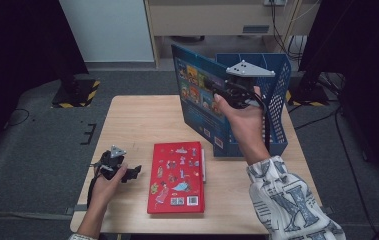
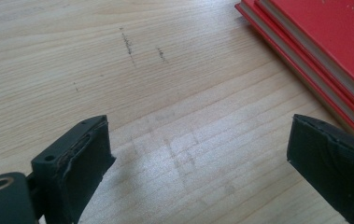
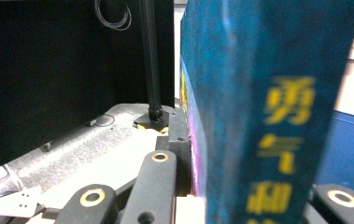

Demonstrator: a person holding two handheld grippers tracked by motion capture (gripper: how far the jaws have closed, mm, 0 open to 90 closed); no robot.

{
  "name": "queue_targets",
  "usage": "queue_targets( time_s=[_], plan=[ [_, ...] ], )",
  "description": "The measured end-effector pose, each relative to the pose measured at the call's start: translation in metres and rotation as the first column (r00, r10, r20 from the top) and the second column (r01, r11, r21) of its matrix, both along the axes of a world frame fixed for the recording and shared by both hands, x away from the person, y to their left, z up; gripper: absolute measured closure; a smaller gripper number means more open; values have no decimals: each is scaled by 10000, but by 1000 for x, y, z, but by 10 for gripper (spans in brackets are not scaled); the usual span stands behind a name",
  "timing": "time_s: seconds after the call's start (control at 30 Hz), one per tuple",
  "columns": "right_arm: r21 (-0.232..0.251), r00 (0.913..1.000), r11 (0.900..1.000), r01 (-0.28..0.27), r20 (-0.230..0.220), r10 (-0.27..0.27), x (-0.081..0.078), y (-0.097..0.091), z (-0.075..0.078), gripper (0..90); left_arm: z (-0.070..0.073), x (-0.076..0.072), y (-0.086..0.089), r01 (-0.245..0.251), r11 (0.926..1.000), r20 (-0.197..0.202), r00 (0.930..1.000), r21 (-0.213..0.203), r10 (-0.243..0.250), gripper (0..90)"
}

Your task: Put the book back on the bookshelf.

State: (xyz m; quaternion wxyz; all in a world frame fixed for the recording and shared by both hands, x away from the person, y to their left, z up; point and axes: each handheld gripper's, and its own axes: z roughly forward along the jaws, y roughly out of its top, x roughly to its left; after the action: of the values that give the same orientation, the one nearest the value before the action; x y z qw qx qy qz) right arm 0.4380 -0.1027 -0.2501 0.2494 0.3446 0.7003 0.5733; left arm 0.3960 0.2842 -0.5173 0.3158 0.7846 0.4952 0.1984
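Fingers of the right gripper (image 1: 216, 93) clamp the upright blue book (image 1: 200, 102); left gripper (image 2: 198, 158) fingers gape wide.

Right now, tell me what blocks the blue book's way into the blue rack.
Nothing visible. The right gripper holds the blue book upright against the blue rack's open front; the red book lies flat, well aside.

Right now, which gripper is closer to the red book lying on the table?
Left. The left gripper rests on the table just beside the red book, jaws open. The right gripper is farther back, holding the blue book upright at the blue basket.
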Motion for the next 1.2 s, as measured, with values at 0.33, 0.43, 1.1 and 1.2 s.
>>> queue_targets(
  time_s=[0.33, 0.43, 1.1, 1.2],
  plan=[
    [166, 9998, 9997, 195, -111, -193, 1, -12, 1, 825, -3, 0, -1, 106, 9998, -56, 9999, 163, -105, 58],
    [237, 9997, 9995, 232, -67, -230, 0, -16, 2, 825, -3, 1, 0, 13, 9999, -65, 10000, 154, -12, 55],
    [451, 9969, 9959, 783, 55, -787, -16, -61, 7, 825, -10, 9, 3, -193, 9998, -147, 9997, -17, 193, 56],
    [430, 9961, 9952, 875, 83, -879, -20, -72, 5, 824, -13, 12, 5, -277, 9994, -243, 9993, -199, 273, 56]
  ],
)
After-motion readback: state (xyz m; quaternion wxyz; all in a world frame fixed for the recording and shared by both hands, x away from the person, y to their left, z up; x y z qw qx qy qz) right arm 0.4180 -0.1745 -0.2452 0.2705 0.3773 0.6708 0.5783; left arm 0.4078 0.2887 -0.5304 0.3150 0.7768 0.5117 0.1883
